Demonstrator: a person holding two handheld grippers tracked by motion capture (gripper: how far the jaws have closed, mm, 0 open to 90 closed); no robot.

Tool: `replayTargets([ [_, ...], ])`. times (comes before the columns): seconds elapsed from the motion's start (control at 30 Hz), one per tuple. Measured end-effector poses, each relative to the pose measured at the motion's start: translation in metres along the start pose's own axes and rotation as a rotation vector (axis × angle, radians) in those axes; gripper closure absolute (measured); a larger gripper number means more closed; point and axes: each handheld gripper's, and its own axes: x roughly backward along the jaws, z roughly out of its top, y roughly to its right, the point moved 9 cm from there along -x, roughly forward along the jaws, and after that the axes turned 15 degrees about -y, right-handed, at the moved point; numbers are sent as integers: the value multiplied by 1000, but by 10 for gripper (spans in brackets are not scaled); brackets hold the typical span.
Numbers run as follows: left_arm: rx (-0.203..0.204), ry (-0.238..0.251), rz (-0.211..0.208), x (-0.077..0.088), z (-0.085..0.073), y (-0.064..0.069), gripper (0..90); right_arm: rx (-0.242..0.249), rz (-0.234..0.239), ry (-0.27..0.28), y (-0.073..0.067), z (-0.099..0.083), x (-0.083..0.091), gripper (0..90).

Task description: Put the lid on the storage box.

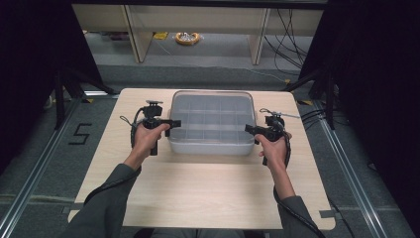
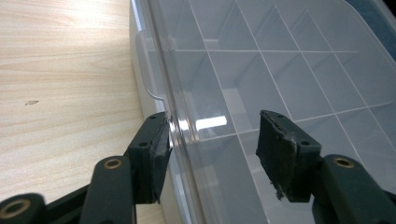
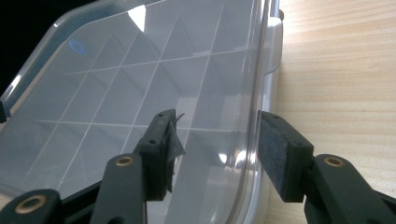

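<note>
A clear plastic organiser box (image 1: pixel 213 121) with a closed lid and several empty compartments sits at the far middle of the wooden table (image 1: pixel 198 188). My left gripper (image 1: pixel 173 123) is at the box's left side. In the left gripper view the box (image 2: pixel 280 56) has its lid rim between the jaws of my left gripper (image 2: pixel 215 126); one pad rests by the rim, the other stands off over the lid. My right gripper (image 1: pixel 249 129) is at the box's right side. In the right gripper view my right gripper (image 3: pixel 217 121) straddles the box (image 3: pixel 116 84) edge with gaps on both sides.
A latch tab (image 2: pixel 147 70) juts from the box's left side, and another latch tab (image 3: pixel 275 46) from its right side. Bare tabletop lies in front of the box. Shelving legs and cables (image 1: pixel 292 44) stand on the floor beyond the table.
</note>
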Motion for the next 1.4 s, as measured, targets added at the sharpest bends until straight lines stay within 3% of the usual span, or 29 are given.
replayTargets([
  [0.03, -6, -13, -2, 0, -1, 0, 440, 31, -13, 10, 1, 1, -1, 501],
  [0.13, -16, -5, 20, 0, -2, -1, 436, 35, -17, 6, 1, 0, 0, 502],
  [0.2, -64, 4, 81, -3, -3, -4, 496, 31, -24, -2, 1, 0, 0, 499],
  [0.23, -49, 8, 63, -4, -4, -3, 495, 63, -58, 6, 3, 2, 0, 539],
  [0.27, -42, 9, 55, -5, -5, -2, 480, 129, -82, 22, 5, 4, 0, 540],
  [0.37, -50, 8, 60, -5, -5, -2, 472, 142, -101, -2, 7, 3, 0, 521],
  [0.47, -52, 6, 62, -5, -5, -2, 474, 112, -96, -2, 7, 1, -2, 532],
  [0.5, -49, 10, 62, -5, -5, -2, 475, 165, -114, 8, 11, 3, -2, 532],
  [0.53, -50, 10, 60, -5, -5, -3, 475, 164, -102, 6, 10, 3, -1, 534],
  [0.6, -45, 5, 55, -5, -5, -3, 476, 119, -101, -12, 8, 0, -2, 545],
  [0.87, -3, 6, 17, -8, -3, -5, 468, 98, -46, 22, 17, 6, -9, 546],
  [0.9, 11, 13, 11, -9, -1, -5, 450, 28, -21, 14, 14, 7, -11, 543],
  [0.93, 19, 17, 6, -10, 0, -6, 450, 28, -21, 14, 14, 7, -11, 543],
  [0.97, 26, 19, 2, -10, 2, -7, 446, 89, -25, 39, 18, 12, -13, 542],
  [1.0, 36, 25, -3, -10, 4, -9, 449, 37, -25, 30, 15, 14, -14, 532],
  [1.03, 60, 42, -7, -11, 9, -13, 442, 72, -46, 40, 19, 18, -15, 523],
  [1.1, 72, 49, -14, -11, 11, -15, 436, 79, -44, 44, 21, 20, -15, 526],
  [1.17, 101, 51, -37, -13, 14, -18, 438, 53, -36, 36, 24, 23, -17, 524],
  [1.2, 113, 52, -53, -14, 15, -19, 439, -27, -2, 27, 22, 24, -19, 524],
  [1.3, 137, 64, -82, -19, 17, -20, 464, -65, 10, 28, 21, 26, -23, 518],
  [1.37, 133, 66, -86, -20, 18, -21, 461, -59, 16, 41, 21, 27, -25, 516],
  [1.4, 140, 70, -90, -20, 18, -21, 462, -94, 21, 24, 18, 26, -24, 514],
])
